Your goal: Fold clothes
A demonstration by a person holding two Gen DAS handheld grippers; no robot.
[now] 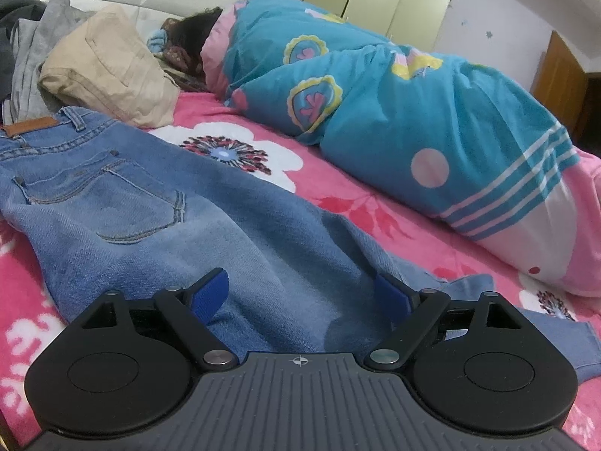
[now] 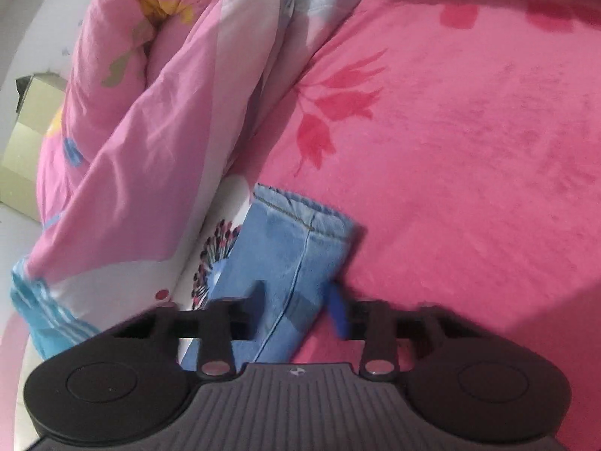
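Jeans (image 1: 150, 206) lie spread flat on the bed (image 1: 338, 203), seat and back pocket ahead and to the left of the left gripper (image 1: 300, 282). That gripper hovers over the thigh with its jaws wide and nothing between them.

The hem end of one leg (image 2: 293, 248) sticks out ahead of the right gripper (image 2: 296, 293). Its jaws are narrower and straddle that leg a little back from the hem. The view is blurred, but the fingers look apart and not yet biting.

Risks, as I judge them:
- The right jaws run across the leg's width, so closing may bunch the denim into a rope or catch only the top layer. The fold would then come out crooked.
- The pink sheet lies directly under the leg, and a low pinch could pick it up too.
- A quilt (image 2: 150, 131) lies just left of the right gripper, so a wide swing of the leg could snag on it.
- If the left jaws do not pin the thigh, pulling the leg could drag the jeans towards the pile (image 1: 105, 64) beyond the waistband.
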